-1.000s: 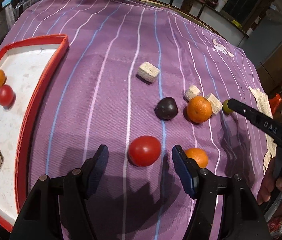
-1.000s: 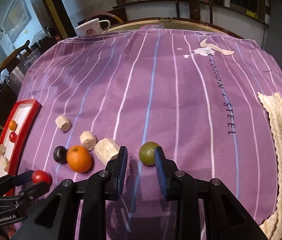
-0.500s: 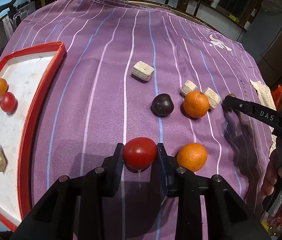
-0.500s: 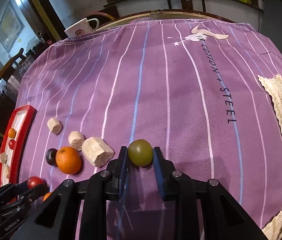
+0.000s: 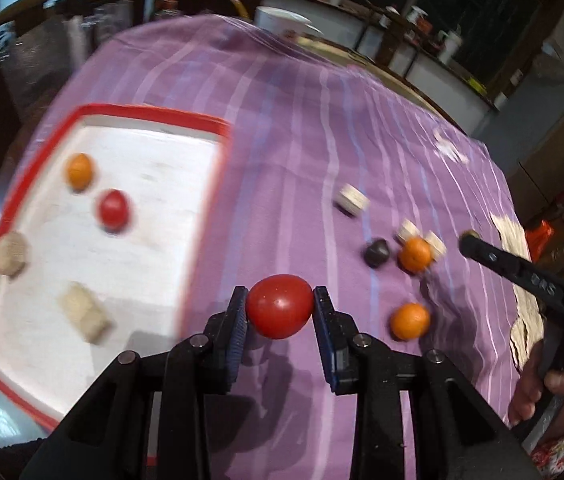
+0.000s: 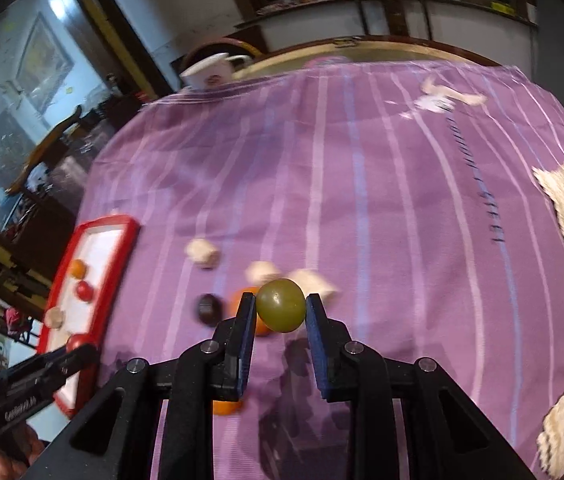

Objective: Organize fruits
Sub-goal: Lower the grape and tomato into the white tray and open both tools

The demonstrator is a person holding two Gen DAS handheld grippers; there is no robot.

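while both grippers carry fruit, the left gripper (image 5: 280, 312) clamps a tomato (image 5: 279, 306) and the right gripper (image 6: 280, 312) a green fruit (image 6: 280, 305). next: drop both into the red tray (image 5: 154, 111) at 10 o'clock.

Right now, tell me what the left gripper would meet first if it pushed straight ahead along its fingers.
The left gripper, shut on the red tomato, points across bare purple cloth. Nothing lies straight ahead; the red tray lies left of that line, the pale block right. Blur makes depth uncertain.
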